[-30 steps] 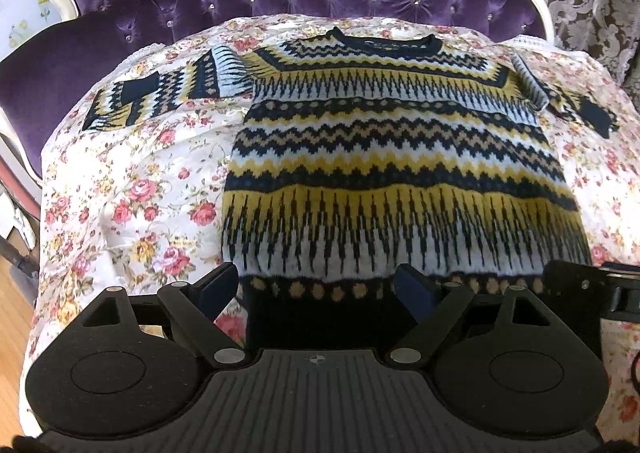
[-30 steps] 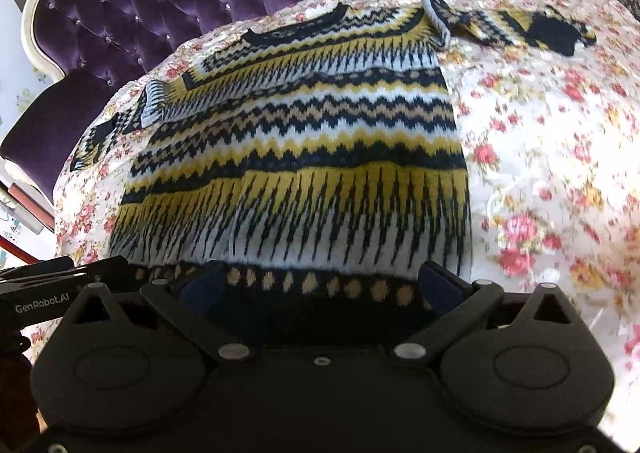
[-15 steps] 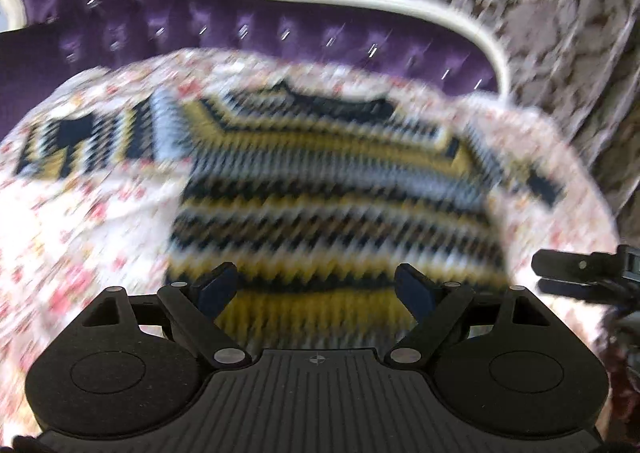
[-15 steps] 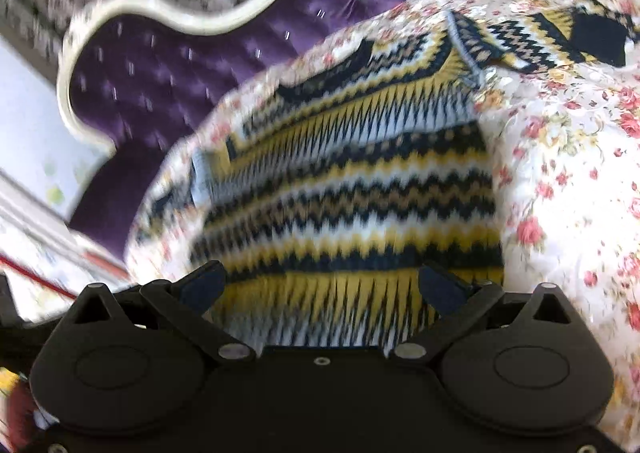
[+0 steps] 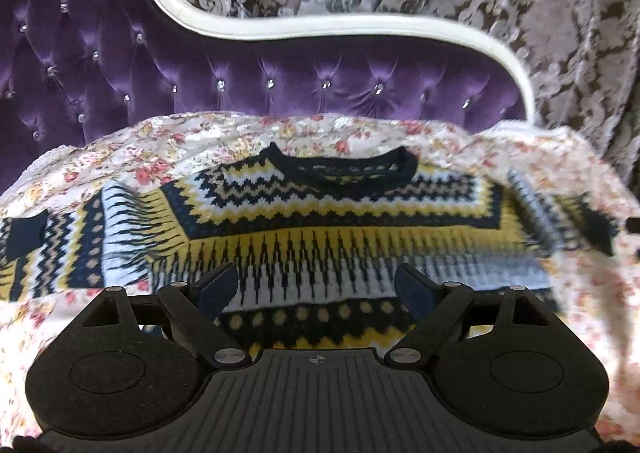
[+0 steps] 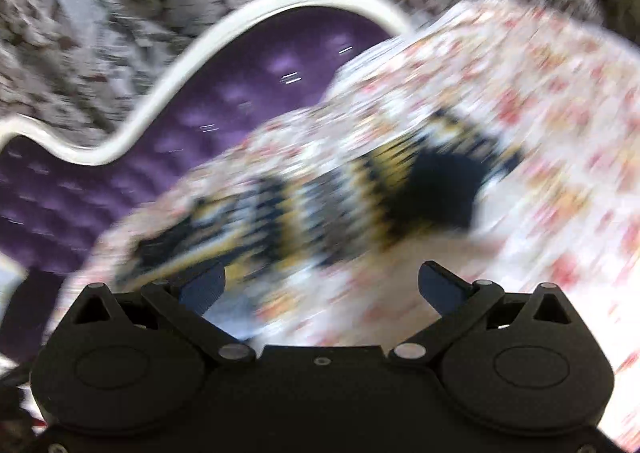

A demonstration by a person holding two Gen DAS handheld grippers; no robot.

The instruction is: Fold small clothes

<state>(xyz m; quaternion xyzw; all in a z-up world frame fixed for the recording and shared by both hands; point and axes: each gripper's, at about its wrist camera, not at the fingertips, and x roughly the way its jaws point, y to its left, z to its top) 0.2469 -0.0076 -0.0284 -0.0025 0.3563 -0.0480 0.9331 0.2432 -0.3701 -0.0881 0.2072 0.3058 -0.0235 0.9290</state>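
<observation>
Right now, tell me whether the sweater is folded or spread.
Spread: the sweater lies flat on the floral sheet, both sleeves out sideways.

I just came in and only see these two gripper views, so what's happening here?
A person holds a gripper in each hand over a patterned sweater spread flat, sleeves out, on a floral cloth on a purple tufted sofa. Nothing is folded yet. The left gripper is open above the sweater's body, holding nothing. The right gripper, also open and empty, faces the sleeve with the dark cuff; that view is blurred.

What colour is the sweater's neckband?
The sweater has a dark navy, near-black neckband, clearest in the left wrist view.
</observation>
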